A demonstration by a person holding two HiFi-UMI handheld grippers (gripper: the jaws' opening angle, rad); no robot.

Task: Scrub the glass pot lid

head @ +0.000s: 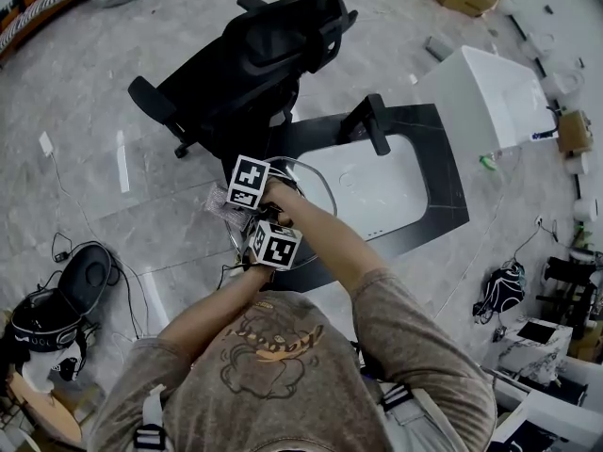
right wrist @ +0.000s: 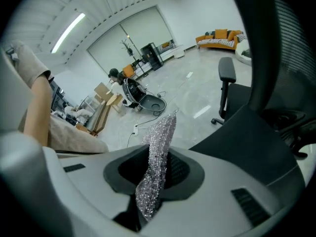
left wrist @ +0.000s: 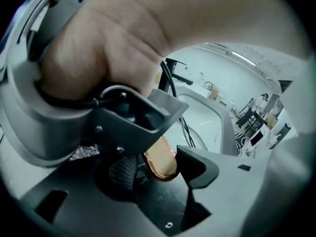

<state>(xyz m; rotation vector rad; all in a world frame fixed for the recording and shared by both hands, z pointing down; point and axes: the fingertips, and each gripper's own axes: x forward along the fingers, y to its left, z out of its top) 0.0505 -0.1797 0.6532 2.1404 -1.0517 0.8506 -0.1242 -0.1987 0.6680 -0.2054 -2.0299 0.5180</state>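
1. The left claw (left wrist: 158, 167) sits low in the middle of the left gripper view. It is clamped on the glossy copper-coloured handle (left wrist: 161, 162) of the round glass pot lid.
2. In the head view the glass pot lid (head: 331, 194) is in the middle of the frame. Only its thin curved rim shows clearly, just right of the two marker cubes. It overlaps the left end of the white sink basin (head: 377, 191).
3. The right claw (right wrist: 155, 174) is closed on a silver, glittering mesh scrub cloth (right wrist: 158, 157). The cloth stands up between the jaws in the lower middle of the right gripper view.
4. In the head view the two claws are close together, and a little of the cloth shows at their left. In the left gripper view, the hand (left wrist: 103, 43) holding the right claw fills the upper left.
5. The sink basin is set into a black tabletop (head: 445, 172), with a black faucet (head: 372, 125) at its upper edge.
6. A black mesh office chair (head: 254, 64) stands on the grey tiled floor (head: 113, 92) in the upper middle of the head view. The same chair fills the right side of the right gripper view.
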